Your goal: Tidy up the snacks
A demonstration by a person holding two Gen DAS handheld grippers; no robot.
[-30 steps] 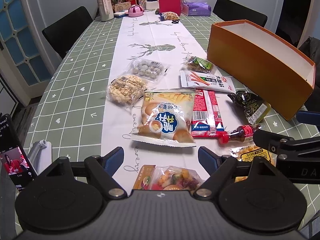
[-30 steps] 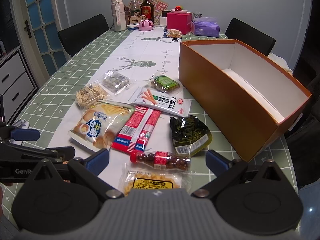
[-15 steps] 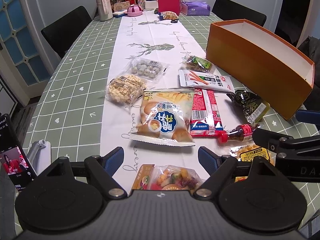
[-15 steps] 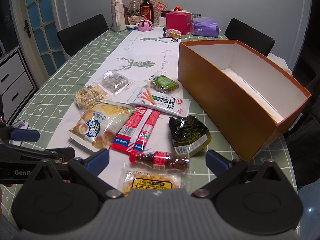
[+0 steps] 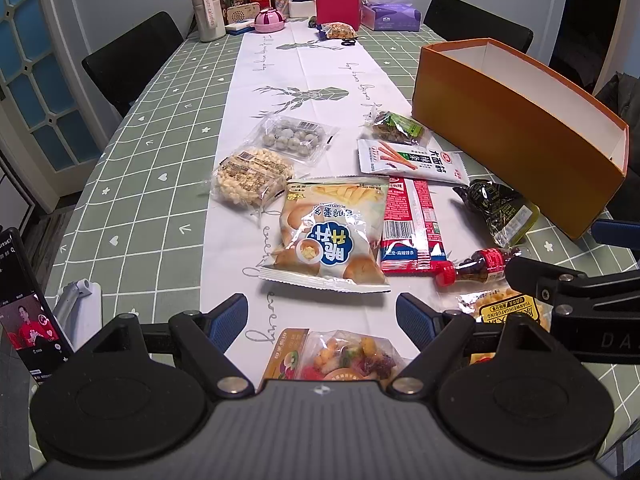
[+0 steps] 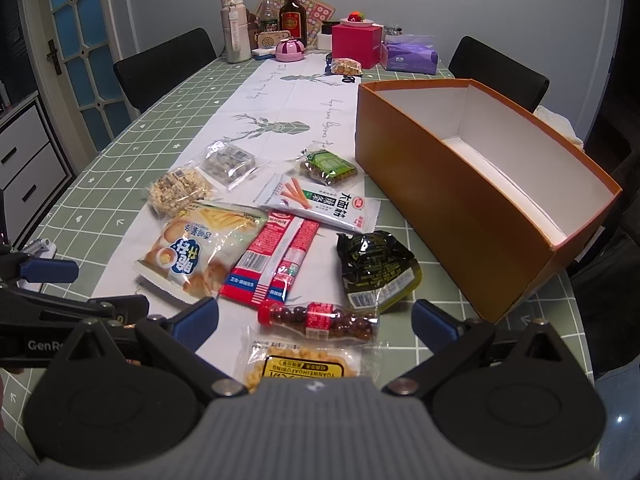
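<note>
Several snack packs lie on the white table runner. A puffed crisp bag (image 5: pixel 328 236) (image 6: pixel 200 246) sits just ahead of my left gripper (image 5: pixel 322 320), which is open and holds nothing. A fruit mix pack (image 5: pixel 336 356) lies under that gripper's fingers. My right gripper (image 6: pixel 316 320) is open above a small bottle of chocolate balls (image 6: pixel 320 318) and a yellow corn snack pack (image 6: pixel 300 366). A red sausage pack (image 6: pixel 276 260), a black-green pouch (image 6: pixel 374 268) and a white carrot-print pack (image 6: pixel 320 202) lie beyond. The orange box (image 6: pixel 452 196) (image 5: pixel 516 136) stands at the right with a bare white inside.
Clear packs of round sweets (image 5: pixel 292 140) and puffed rice cake (image 5: pixel 250 174) lie at the left of the runner. A phone on a stand (image 5: pixel 24 304) sits at the near left edge. Bottles, a pink box (image 6: pixel 356 46) and tissues crowd the far end; black chairs surround the table.
Both views have shifted only slightly; both grippers stay open and no snack has moved.
</note>
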